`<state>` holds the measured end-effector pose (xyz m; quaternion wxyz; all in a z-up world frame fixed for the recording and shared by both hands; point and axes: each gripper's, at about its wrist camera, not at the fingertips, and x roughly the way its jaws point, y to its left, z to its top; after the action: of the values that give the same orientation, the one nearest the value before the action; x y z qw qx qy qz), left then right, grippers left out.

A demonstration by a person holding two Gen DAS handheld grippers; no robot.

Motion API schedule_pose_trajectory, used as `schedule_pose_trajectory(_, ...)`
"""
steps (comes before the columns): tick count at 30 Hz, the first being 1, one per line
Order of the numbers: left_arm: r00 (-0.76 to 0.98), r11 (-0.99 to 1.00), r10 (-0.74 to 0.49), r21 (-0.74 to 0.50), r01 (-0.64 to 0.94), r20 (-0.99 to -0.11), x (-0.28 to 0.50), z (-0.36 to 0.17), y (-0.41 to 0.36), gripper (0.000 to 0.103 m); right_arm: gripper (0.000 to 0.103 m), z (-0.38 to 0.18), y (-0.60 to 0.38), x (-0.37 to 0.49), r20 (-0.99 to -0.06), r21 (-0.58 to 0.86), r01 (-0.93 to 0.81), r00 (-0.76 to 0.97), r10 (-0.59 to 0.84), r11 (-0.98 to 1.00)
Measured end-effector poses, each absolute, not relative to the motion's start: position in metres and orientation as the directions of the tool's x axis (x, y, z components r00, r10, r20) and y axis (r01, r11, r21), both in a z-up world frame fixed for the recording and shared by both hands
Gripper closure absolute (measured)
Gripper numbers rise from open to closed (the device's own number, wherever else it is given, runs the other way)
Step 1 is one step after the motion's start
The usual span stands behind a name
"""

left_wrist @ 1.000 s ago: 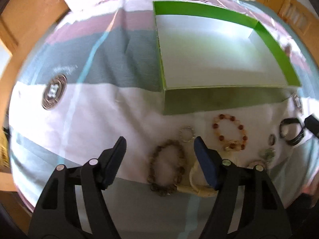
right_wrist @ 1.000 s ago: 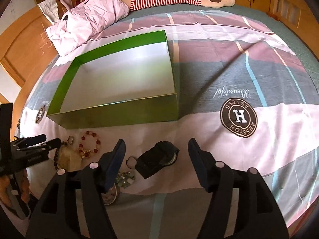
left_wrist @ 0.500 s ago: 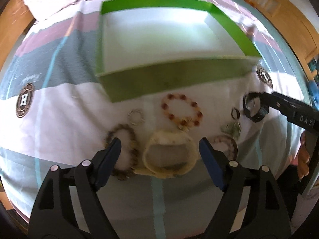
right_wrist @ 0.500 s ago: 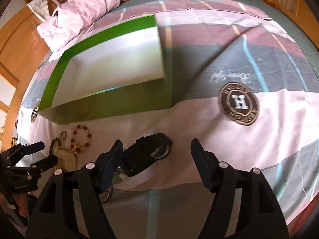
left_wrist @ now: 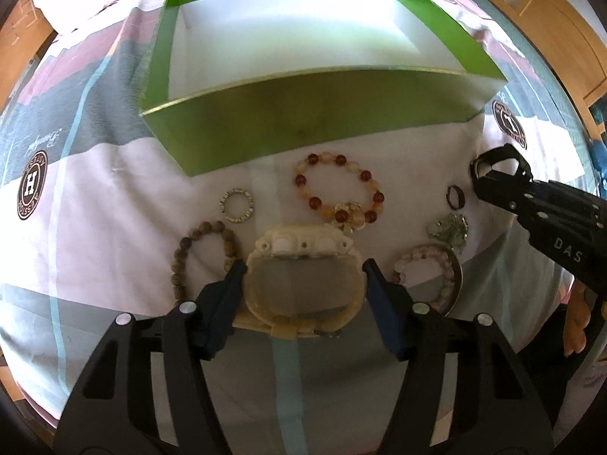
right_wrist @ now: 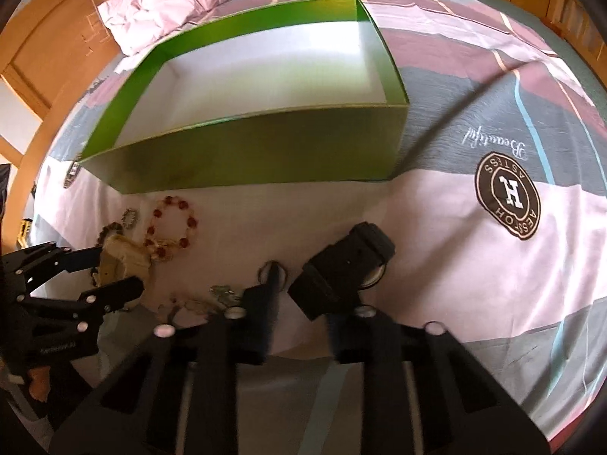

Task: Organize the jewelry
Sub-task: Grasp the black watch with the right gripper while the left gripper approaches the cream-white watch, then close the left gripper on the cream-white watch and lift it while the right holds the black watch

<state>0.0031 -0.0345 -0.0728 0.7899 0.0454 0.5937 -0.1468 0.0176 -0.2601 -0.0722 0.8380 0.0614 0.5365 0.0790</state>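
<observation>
Both hand-held grippers are picking up watches from the row of jewelry on the bedspread (left_wrist: pixel 114 227), which lies just below the open green box (left_wrist: pixel 315 129) in the upper half of the frame.

The left gripper (left_wrist: pixel 301 276) straddles the cream watch (left_wrist: pixel 303 244) at bottom centre of its view. Its jaws have just been closing, and the pads look to be against both flanks of the strap loop, so it is grasping the watch, though lightly. The loop is soft and hollow, so a gentle squeeze should do. More force would fold it or make it pop out.

The brown bead bracelet (left_wrist: pixel 197 254) touches the watch's left side and the red bead bracelet (left_wrist: pixel 339 189) touches its top edge. A straight lift keeps them from snagging and dragging along.

In the right wrist view, the right gripper (right_wrist: pixel 305 299) has just been closing too, and is now clenched on the strap end of the black watch (right_wrist: pixel 353 254) at lower centre. The heavy case hangs beyond the fingertips, so I judge it may swing.

Each watch should clear the box's near wall before it is set down on the white floor inside.
</observation>
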Motion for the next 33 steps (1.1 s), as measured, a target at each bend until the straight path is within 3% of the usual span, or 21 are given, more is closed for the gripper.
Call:
schedule_pose_trajectory(3, 0.27, 0.957, -0.183, -0.109, 0.27, -0.945, 0.004, -0.067, -0.027, 0.04, 0.086, -0.066, -0.267, 0.017, -0.875, 0.199, -0.052, 0.441, 0.201, 0.979)
schedule_pose_trajectory(6, 0.282, 0.962, -0.189, -0.12, 0.244, -0.94, 0.007, -0.063, -0.02, 0.04, 0.094, -0.06, -0.275, 0.016, -0.856, 0.227, -0.03, 0.471, 0.213, 0.974)
schedule_pose_trajectory(13, 0.307, 0.966, -0.198, -0.132, 0.223, -0.931, 0.009, -0.054, -0.01, 0.04, 0.095, -0.041, -0.276, 0.012, -0.801, 0.266, -0.04, 0.547, 0.244, 0.963)
schedule_pose_trajectory(28, 0.395, 0.953, -0.275, -0.193, 0.235, -0.877, 0.004, -0.026, 0.002, 0.04, 0.095, -0.047, -0.271, 0.013, -0.824, 0.243, -0.033, 0.52, 0.224, 0.969)
schedule_pose_trajectory(33, 0.333, 0.947, -0.284, -0.209, 0.243, -0.899, 0.008, -0.04, -0.002, 0.04, 0.095, -0.051, -0.266, 0.013, -0.836, 0.231, -0.044, 0.502, 0.222, 0.972)
